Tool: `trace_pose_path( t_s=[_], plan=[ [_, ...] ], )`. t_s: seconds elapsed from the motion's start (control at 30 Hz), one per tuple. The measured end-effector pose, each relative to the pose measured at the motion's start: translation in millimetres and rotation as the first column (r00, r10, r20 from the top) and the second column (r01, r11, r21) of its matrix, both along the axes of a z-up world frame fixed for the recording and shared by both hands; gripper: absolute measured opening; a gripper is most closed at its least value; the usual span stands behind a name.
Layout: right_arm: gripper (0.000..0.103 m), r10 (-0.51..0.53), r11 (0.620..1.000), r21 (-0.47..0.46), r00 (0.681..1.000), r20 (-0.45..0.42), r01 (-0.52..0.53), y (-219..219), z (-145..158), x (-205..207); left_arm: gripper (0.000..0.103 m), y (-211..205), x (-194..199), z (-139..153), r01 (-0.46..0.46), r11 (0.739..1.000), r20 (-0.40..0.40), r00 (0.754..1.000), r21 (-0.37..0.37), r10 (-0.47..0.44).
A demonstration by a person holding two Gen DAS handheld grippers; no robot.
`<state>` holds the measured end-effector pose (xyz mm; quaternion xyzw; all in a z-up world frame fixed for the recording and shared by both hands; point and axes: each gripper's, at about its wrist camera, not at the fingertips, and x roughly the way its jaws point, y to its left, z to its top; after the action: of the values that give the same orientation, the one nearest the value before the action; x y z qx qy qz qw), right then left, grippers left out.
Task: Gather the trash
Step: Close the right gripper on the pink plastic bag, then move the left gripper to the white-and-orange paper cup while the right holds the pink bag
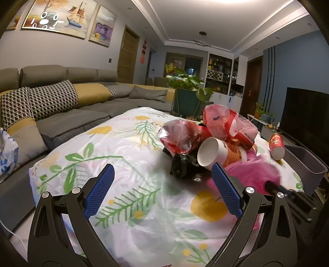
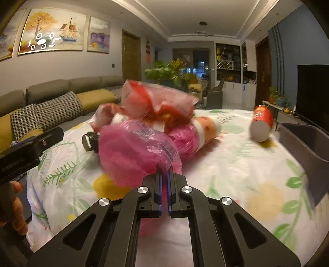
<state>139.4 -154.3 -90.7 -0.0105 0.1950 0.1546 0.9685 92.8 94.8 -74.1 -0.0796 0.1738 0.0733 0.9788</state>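
Right wrist view: right tongs (image 2: 163, 174) pinch a crinkled translucent pink bag (image 2: 131, 150); left tongs (image 1: 162, 174) gape, empty.

Both wrist views look low across the floral-covered desk (image 1: 123, 143) toward the room's far end, sharing the nearby trash pile (image 1: 205, 139) and sofa (image 2: 61, 90)

1. Grey sectional sofa (image 1: 61, 106) with houndstooth cushions (image 1: 37, 102).
2. Framed paintings (image 1: 59, 16) on pale wall.
3. Potted plant (image 1: 185, 82).
4. Dark television (image 1: 306, 115) against blue wall.
5. Recessed white ceiling (image 1: 216, 20).
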Motion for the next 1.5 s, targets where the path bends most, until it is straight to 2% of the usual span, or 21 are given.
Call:
trace_pose_path(
  t_s=[0.33,0.5,0.57,0.63,0.83,1.07,1.13,1.33,1.5],
  plan=[
    [0.005,-0.112,0.993,0.034,0.993,0.042,0.111,-48,10,-17,0.093,-33,13,-9,0.101,0.995,0.003,0.995,0.014,-0.101],
    [0.005,-0.144,0.988,0.054,0.988,0.049,0.142,-68,13,-22,0.085,-42,25,-25,0.155,0.988,-0.032,0.987,-0.002,-0.155],
    [0.005,-0.152,0.987,0.061,0.987,0.048,0.149,-73,13,-24,0.08,-41,30,-33,0.179,0.983,-0.056,0.982,-0.033,-0.181],
    [0.005,-0.157,0.986,0.06,0.987,0.047,0.154,-75,13,-25,0.079,-37,30,-39,0.192,0.979,-0.046,0.98,-0.068,-0.195],
    [0.005,-0.164,0.985,0.064,0.986,0.045,0.161,-74,13,-28,0.08,-35,25,-44,0.2,0.976,-0.031,0.979,-0.085,-0.203],
    [0.005,-0.156,0.986,0.07,0.987,0.049,0.152,-70,17,-31,0.092,-29,30,-46,0.177,0.975,-0.037,0.982,-0.136,-0.183],
    [0.005,-0.149,0.987,0.067,0.988,0.05,0.145,-69,18,-33,0.093,-29,31,-46,0.181,0.972,-0.04,0.981,-0.147,-0.189],
    [0.005,-0.142,0.989,0.058,0.988,0.058,0.139,-68,19,-37,0.093,-32,38,-44,0.145,0.98,-0.047,0.987,-0.135,-0.153],
    [0.005,-0.146,0.986,0.092,0.987,0.061,0.14,-76,25,-38,0.095,-34,40,-45,0.122,0.985,-0.037,0.991,-0.124,-0.128]
  ],
)
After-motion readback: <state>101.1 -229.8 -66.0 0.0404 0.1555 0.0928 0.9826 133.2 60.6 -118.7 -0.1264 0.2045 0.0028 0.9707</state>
